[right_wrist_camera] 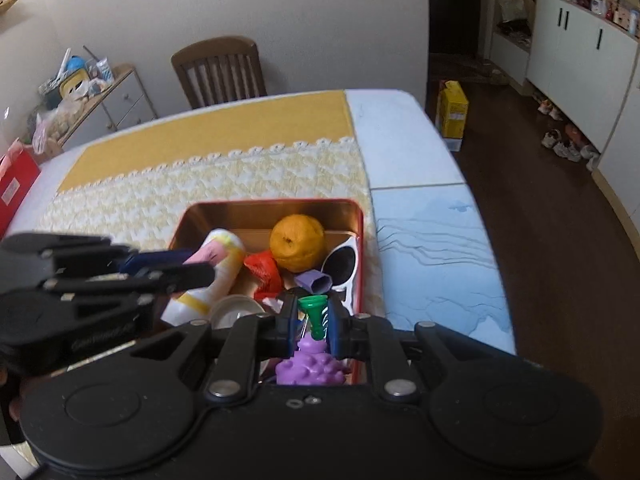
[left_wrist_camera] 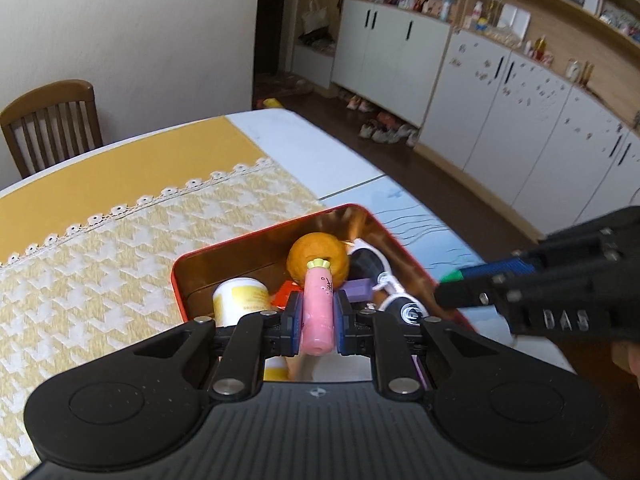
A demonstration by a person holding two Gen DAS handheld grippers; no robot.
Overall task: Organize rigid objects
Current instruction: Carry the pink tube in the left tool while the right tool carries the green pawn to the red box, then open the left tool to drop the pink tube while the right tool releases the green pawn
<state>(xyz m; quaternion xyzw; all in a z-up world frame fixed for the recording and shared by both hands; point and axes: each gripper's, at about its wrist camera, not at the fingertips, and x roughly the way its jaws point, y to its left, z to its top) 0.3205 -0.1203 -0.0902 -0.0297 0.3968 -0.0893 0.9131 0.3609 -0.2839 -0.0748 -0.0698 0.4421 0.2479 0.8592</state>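
Above the red-rimmed metal tin [right_wrist_camera: 362, 236] with its coppery inside, which sits on the yellow-and-white houndstooth table runner [left_wrist_camera: 100, 264] near the table's right edge, both grippers hang with something in their grasp. The left gripper [left_wrist_camera: 317, 314] has its blue-padded jaws closed snugly around a pink cylindrical tube with a pale yellow flared cap [left_wrist_camera: 318, 312], held lengthwise along the fingers with the cap pointing away over the tin. The right gripper [right_wrist_camera: 313, 322] is pinched nearly closed on the green stem [right_wrist_camera: 315, 316] of a purple bumpy plastic toy, seemingly a grape bunch [right_wrist_camera: 310, 366], whose body hangs just under the jaws at the tin's near edge. Already lying inside the tin are an orange, rough-skinned round fruit [right_wrist_camera: 297, 242] toward the far wall, a white-and-yellow plastic bottle [right_wrist_camera: 212, 276] on its side, a red crinkled plastic piece [right_wrist_camera: 264, 270], a small lilac block [right_wrist_camera: 314, 280] and a white-rimmed black oval object [right_wrist_camera: 340, 262] against the right wall. Judging by this, the step in hand is dropping the last two items into the tin, and the sorting looks well advanced, since no loose items show on the runner or table in either view. The next move calls for lowering each gripper over a free gap; the left has room in front of the fruit, between bottle and lilac block. Then the jaws should be opened, one at a time, since the two grippers sit close together over the same tin.
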